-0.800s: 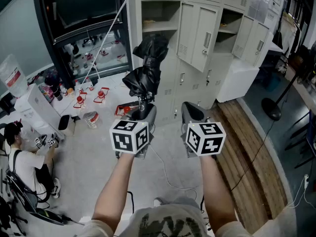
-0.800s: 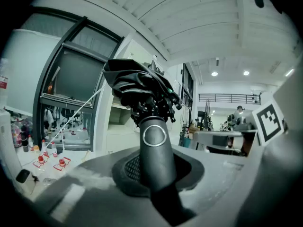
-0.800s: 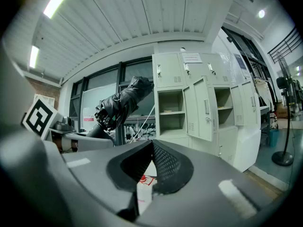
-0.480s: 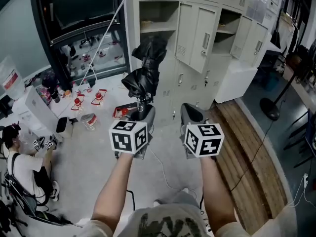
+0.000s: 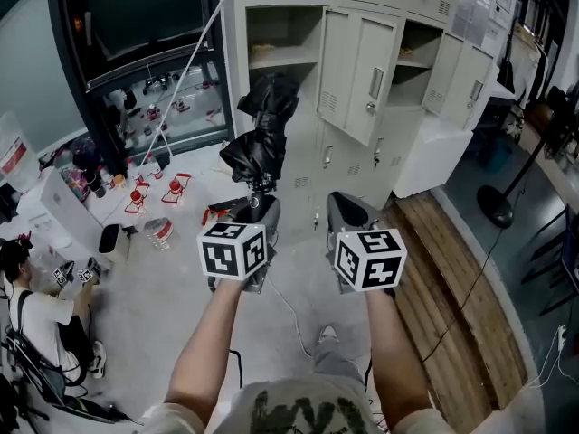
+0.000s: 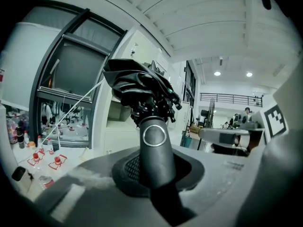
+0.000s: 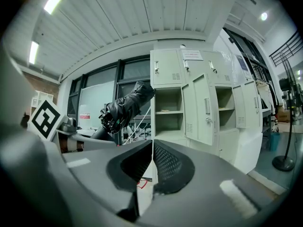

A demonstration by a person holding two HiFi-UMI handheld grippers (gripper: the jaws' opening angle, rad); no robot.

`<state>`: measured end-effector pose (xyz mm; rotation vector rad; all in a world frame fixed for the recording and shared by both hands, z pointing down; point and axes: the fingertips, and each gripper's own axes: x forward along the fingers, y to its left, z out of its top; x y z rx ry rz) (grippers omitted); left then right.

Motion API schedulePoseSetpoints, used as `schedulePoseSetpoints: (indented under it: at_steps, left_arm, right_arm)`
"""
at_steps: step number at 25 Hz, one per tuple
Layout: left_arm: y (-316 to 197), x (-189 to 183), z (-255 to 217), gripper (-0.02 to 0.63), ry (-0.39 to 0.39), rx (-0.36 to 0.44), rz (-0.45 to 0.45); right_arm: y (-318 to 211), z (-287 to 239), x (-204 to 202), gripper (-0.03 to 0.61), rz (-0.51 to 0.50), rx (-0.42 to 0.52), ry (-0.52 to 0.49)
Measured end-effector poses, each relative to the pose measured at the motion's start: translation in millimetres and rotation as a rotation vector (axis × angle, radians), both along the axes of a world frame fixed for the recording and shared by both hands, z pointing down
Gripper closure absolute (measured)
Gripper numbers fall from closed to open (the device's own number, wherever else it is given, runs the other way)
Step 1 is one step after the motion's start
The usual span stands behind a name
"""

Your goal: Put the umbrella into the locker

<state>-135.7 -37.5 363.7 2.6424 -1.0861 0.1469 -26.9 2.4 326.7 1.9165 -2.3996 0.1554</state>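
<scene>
A folded black umbrella [image 5: 261,136] stands upright with my left gripper [image 5: 257,209] shut on its dark handle [image 6: 154,150]. In the left gripper view its bunched canopy [image 6: 136,85] rises above the jaws. My right gripper [image 5: 349,212] is level beside the left one, shut with nothing between its pads [image 7: 168,167]. The grey lockers [image 5: 380,7] stand ahead, apart from both grippers. One open compartment [image 5: 276,39] with a shelf is just past the umbrella top, and the right gripper view also shows the open compartment [image 7: 168,109] and the umbrella [image 7: 124,106] at left.
An open locker door [image 5: 362,70] juts out at the right of the compartment. A glass-fronted cabinet [image 5: 145,52] stands at left, with bottles and red items [image 5: 154,193] on the floor. A person [image 5: 36,306] sits low left. A cable [image 5: 298,319] and wooden planks [image 5: 452,278] lie below.
The lockers have come a little nearer and the floor items have slid down-left in view. Both grippers keep their pose, with the umbrella still gripped.
</scene>
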Motion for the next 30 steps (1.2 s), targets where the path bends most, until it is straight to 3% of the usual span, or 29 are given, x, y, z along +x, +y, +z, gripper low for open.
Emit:
schedulePoseSetpoints:
  at_steps: [16, 30]
  left_arm:
    - [-133.3, 77.7, 16.2, 0.545, -0.063, -0.049, -0.092]
    - [-194.6, 113.3, 34.5, 0.545, -0.152, -0.098, -0.189]
  right_arm:
    - [-151.4, -5.2, 78.1, 0.580, -0.119, 0.007, -0.033]
    - [-226.8, -11.9, 111.9, 0.580, -0.252, 0.019, -0.034]
